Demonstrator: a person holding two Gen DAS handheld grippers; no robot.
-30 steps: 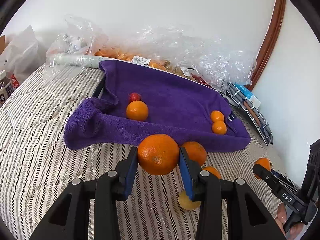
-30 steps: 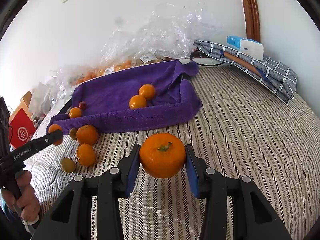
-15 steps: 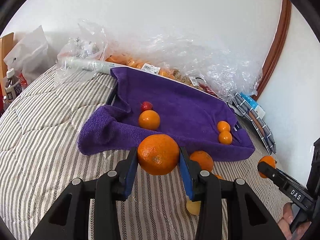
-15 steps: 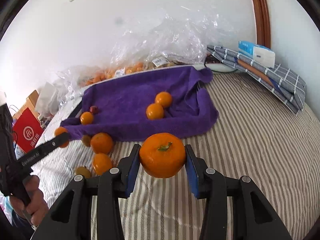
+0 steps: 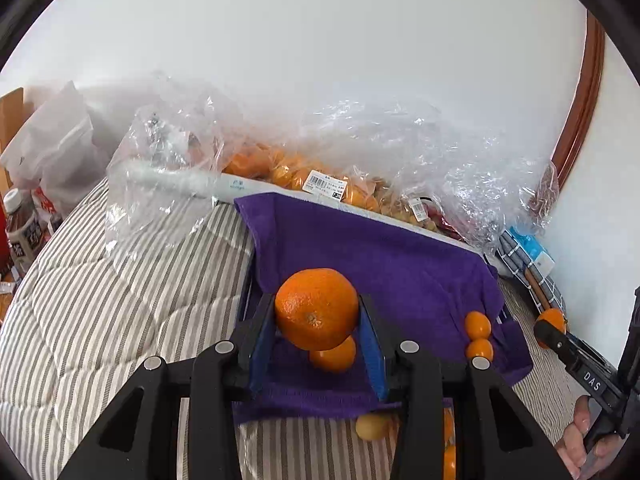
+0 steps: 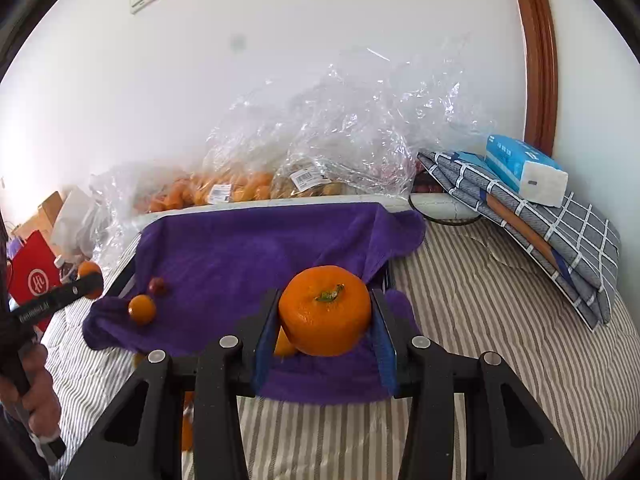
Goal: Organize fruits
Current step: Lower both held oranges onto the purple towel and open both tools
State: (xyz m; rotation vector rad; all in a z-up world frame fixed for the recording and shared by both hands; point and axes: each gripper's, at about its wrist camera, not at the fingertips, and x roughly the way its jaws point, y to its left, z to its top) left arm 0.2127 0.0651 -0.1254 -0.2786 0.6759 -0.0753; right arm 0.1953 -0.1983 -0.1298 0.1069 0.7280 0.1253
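My left gripper [image 5: 318, 330] is shut on a large orange [image 5: 316, 308] and holds it over the near left part of the purple towel [image 5: 380, 256]. A smaller orange [image 5: 334, 356] lies on the towel just below it. Two small oranges [image 5: 478, 334] lie at the towel's right. My right gripper [image 6: 326, 330] is shut on a large orange [image 6: 325, 310] with a green stem, above the towel's [image 6: 240, 252] near right part. A small orange [image 6: 141, 309] and a red fruit [image 6: 157, 286] lie at the towel's left.
Clear plastic bags of fruit [image 5: 304, 176] line the wall behind the towel. A yellow fruit [image 5: 372, 426] and oranges lie on the striped bedding in front. Folded grey checked cloth with a tissue pack [image 6: 524, 166] sits right. A bottle [image 5: 22, 228] and red bag [image 6: 34, 276] stand left.
Both grippers have moved forward with their oranges, from above the striped bedding to over the near edge of the purple towel. Both stay shut.
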